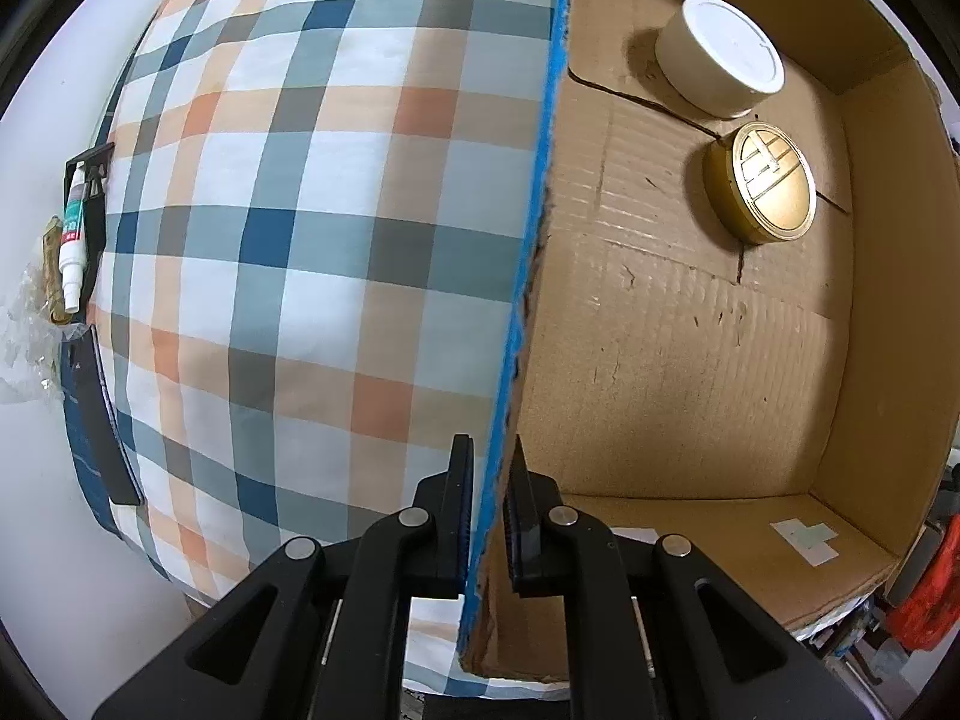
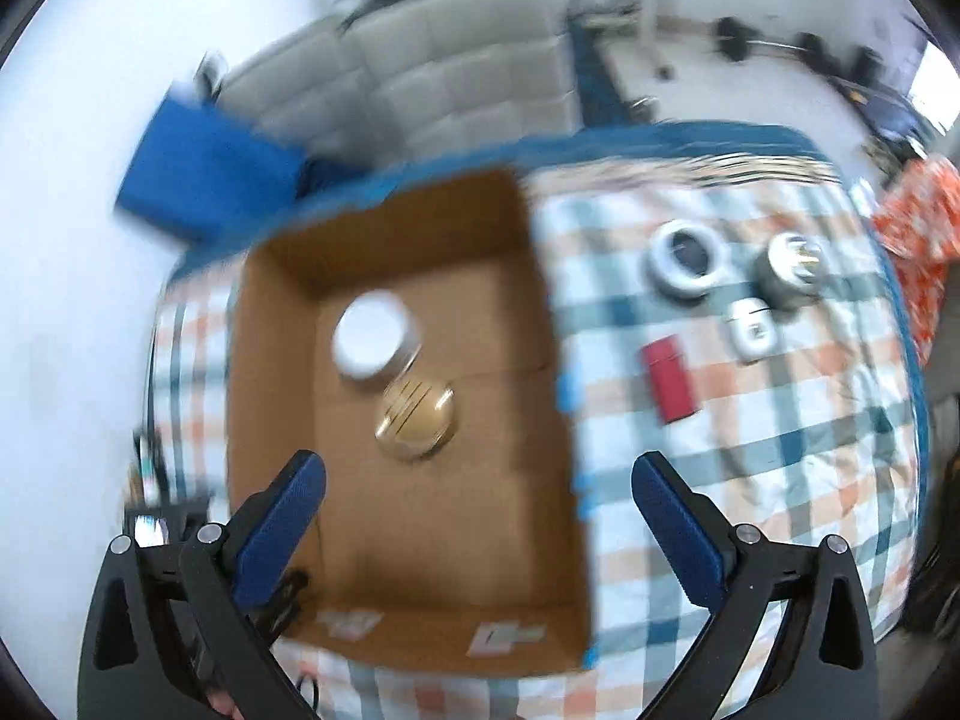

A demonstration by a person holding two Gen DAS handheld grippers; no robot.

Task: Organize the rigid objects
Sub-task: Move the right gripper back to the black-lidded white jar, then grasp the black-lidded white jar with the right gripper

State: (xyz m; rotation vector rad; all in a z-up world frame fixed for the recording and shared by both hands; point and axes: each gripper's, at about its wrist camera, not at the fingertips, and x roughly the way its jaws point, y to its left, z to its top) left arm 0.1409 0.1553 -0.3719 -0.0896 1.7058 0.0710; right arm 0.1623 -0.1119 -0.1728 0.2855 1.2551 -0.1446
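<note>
An open cardboard box (image 1: 690, 360) (image 2: 414, 516) lies on a checked cloth (image 1: 300, 240) (image 2: 750, 420). Inside it are a white round tub (image 1: 720, 54) (image 2: 372, 339) and a gold round tin (image 1: 765, 183) (image 2: 417, 417). My left gripper (image 1: 487, 516) is shut on the box's blue-edged side wall (image 1: 540, 210). My right gripper (image 2: 480, 492) is open and empty above the box. On the cloth to the right of the box lie a red flat box (image 2: 669, 381), a grey ring-shaped container (image 2: 687, 261), a dark round jar (image 2: 789, 267) and a small white item (image 2: 750, 330).
A white tube (image 1: 72, 234) and dark flat items (image 1: 99, 420) lie at the cloth's left edge. A blue box (image 2: 204, 174), a grey sofa (image 2: 420, 72) and gym weights (image 2: 780, 42) stand behind. An orange cloth (image 2: 918, 222) is at the far right.
</note>
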